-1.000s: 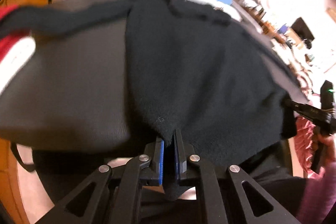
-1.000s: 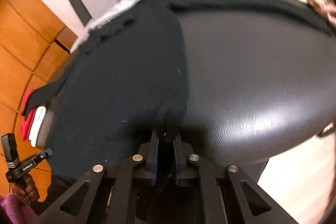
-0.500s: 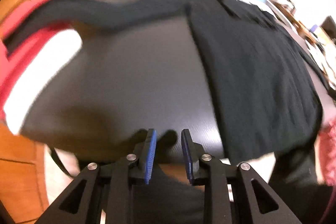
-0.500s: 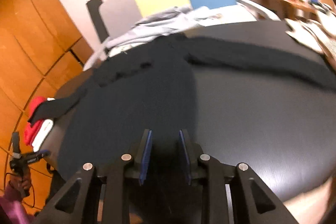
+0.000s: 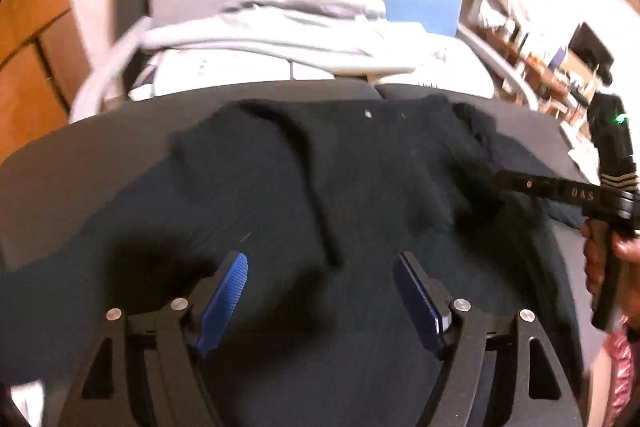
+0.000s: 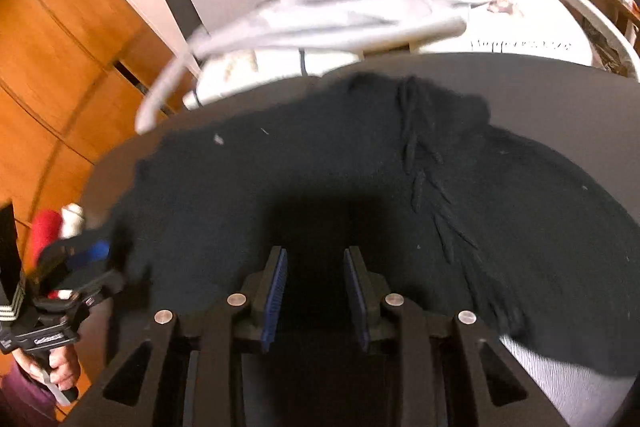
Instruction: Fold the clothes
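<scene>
Both grippers hover empty over the black sweater [image 5: 360, 195] on the table [image 5: 80, 163], left gripper [image 5: 320, 291] spread wide, right gripper [image 6: 315, 291] apparently narrower.

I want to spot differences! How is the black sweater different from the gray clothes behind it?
The black sweater is dark and lies spread flat on the table. The gray clothes are pale and lie heaped beyond the table's far edge. The sweater sits right under both open grippers; the gray clothes are farther away. Both are unfolded fabric.
</scene>
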